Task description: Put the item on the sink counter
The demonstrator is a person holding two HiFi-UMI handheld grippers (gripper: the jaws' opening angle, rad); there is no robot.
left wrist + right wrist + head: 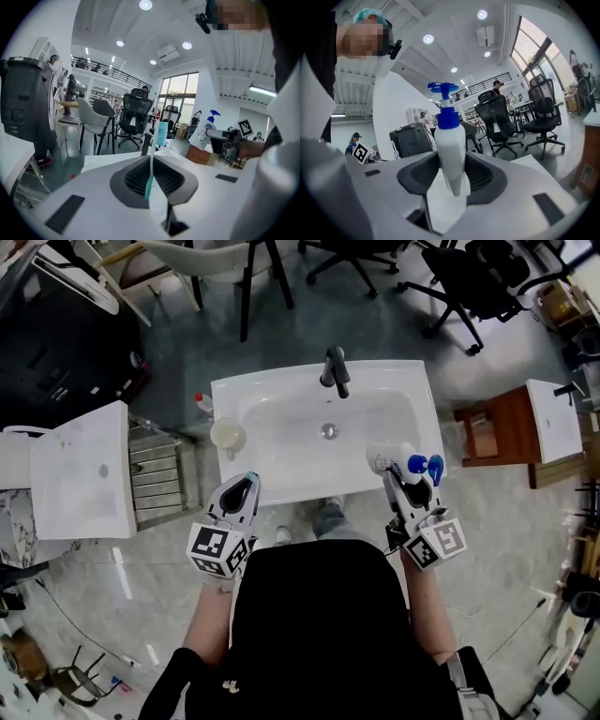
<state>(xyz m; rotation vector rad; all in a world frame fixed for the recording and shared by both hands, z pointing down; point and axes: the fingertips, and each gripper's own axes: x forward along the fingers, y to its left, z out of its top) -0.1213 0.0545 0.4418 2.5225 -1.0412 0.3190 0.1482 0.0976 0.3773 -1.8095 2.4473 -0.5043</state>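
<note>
Left gripper (247,482): narrow, pinching the thin handle of a toothbrush (155,152), bristles up.
Right gripper (413,476): wide, clamped around the white body of a pump bottle (450,143) with a blue head.
Where the items are: both sit in the grippers, above the front rim of the sink bench (309,489). The toothbrush is at lower left of the rim, the bottle at lower right. I cannot tell whether the bottle's base touches the rim.
Risk, toothbrush: it is held low on a slim handle, so it could swivel in the grip. Let go short of the rim, it would probably drop to the floor. Let go further in, it could slide into the basin (323,432).
Risk, bottle: the flat strip at the right is narrow. Set down tilted or half off it, the tall bottle could topple into the basin or over the edge.
Risk, neighbour: the cup (228,435) stands near the left gripper's path and might be knocked.
</note>
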